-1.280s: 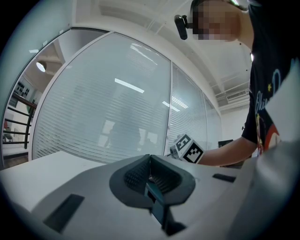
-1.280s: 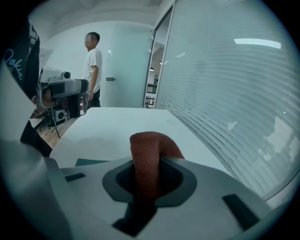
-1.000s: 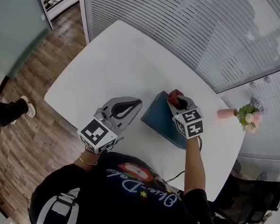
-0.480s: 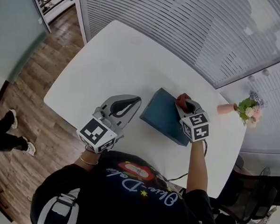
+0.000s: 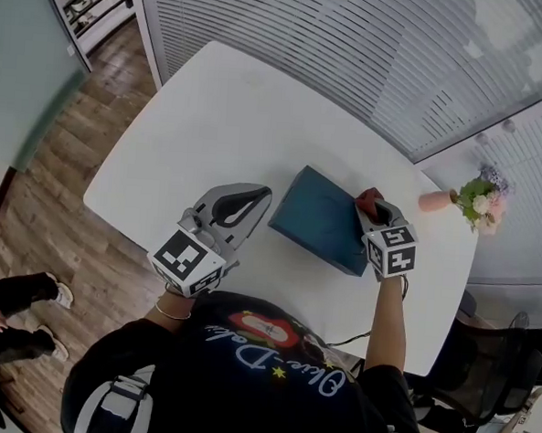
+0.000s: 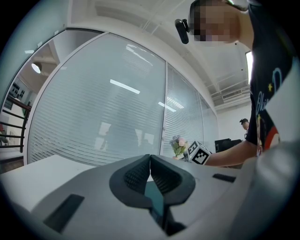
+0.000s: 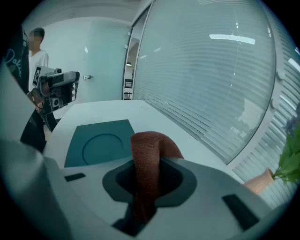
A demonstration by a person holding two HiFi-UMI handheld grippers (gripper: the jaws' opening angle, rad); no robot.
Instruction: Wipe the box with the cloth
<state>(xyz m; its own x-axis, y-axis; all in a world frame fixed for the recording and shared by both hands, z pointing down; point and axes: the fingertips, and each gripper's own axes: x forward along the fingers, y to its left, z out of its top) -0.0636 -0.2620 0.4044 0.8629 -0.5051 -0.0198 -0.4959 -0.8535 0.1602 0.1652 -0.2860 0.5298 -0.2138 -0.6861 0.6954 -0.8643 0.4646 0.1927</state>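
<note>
Right gripper (image 5: pixel 378 208) fingers pinch the soft red cloth (image 7: pixel 146 157) by its fold, at the right edge of the teal box (image 5: pixel 318 219), mid-table (image 5: pixel 214 107). The box is probably light and may slide. Left gripper (image 6: pixel 150 161) fingers are closed and empty.

In the head view the right gripper (image 5: pixel 378 208) covers 1 corner of the box (image 5: pixel 318 218), toward the bench's (image 5: pixel 213 116) right edge, and most of the cloth (image 5: pixel 369 199), whose lower end lies unseen between the fingers (image 7: pixel 176 183).
</note>
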